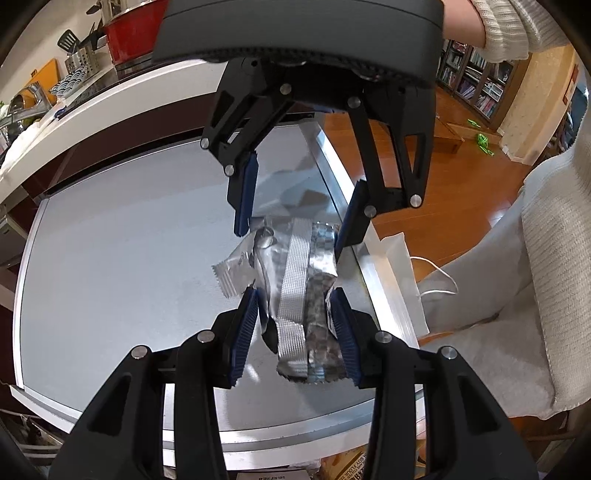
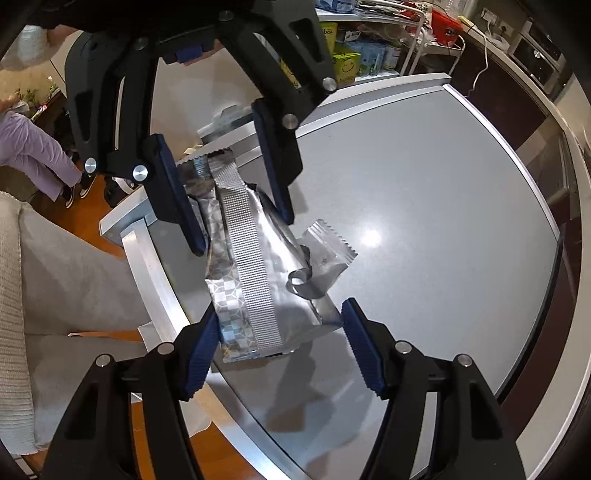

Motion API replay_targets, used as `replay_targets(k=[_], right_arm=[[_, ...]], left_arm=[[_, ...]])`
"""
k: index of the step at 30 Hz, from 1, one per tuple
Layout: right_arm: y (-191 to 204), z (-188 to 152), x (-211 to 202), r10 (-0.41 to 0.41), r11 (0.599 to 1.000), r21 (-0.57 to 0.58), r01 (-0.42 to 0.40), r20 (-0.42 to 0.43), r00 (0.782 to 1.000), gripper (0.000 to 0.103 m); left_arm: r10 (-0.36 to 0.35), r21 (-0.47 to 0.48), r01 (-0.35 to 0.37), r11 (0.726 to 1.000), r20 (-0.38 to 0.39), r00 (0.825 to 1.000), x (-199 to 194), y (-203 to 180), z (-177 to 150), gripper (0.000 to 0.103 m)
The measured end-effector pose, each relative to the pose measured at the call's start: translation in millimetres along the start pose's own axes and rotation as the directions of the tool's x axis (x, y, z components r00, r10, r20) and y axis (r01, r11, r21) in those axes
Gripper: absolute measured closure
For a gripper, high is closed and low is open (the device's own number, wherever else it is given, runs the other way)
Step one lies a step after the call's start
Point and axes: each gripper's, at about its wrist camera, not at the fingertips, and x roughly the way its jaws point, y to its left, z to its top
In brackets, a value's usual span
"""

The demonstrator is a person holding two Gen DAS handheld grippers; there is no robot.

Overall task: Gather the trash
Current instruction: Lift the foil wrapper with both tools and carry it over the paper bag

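Though little writing could be read anywhere, a box under the table edge at six o'clock in the left wrist view showed "SOY FLOUR" [image 1: 360,466], cut off by the frame, and a green carton on the shelves at twelve o'clock in the right wrist view bore letters ending in "bee" [image 2: 328,34]. The small white wrapper [image 1: 233,272] carried a faint mark too tiny to make out. Beside it, touching, lay the long silver wrapper [image 1: 295,280] with its checkered side and ribbed seam, near the metal rim of the grey table [image 1: 110,258]. The left gripper [image 1: 297,325] had its blue pads spread on either side of one end of that wrapper, close against its edges, though a firm pinch could not be told. The right gripper [image 2: 280,347] faced it from the opposite end, fingers likewise spread wide, one pad just touching the wrapper's edge. A white bag [image 1: 400,273] hung partly hidden past the table rim at three o'clock.
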Motion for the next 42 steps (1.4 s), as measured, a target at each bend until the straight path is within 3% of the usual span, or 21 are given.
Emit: replay_targets(k=[20,32,37,42], right_arm=[[33,-17,-29,-0.071,0.997,0.025,0.071,0.018,0.997,0.039],[99,-55,-53,-0.086,0.996,0.011,0.086,-0.010,0.996,0.039],[130,-80,-40,-0.043,0.998,0.033,0.044,-0.032,0.999,0.039],[143,-103,3,0.003,0.998,0.058,0.002,-0.085,0.996,0.039]], left_arm=[[0.046,0.018,-0.046,0.999,-0.007,0.999,-1,-38,14,0.061],[0.049,-0.007,-0.048,0.999,0.061,0.997,-3,-118,30,0.061],[0.020,-0.056,-0.016,0.998,0.070,0.997,17,-157,30,0.061],[-0.008,-0.095,0.011,0.995,0.023,1.000,59,-179,22,0.061]])
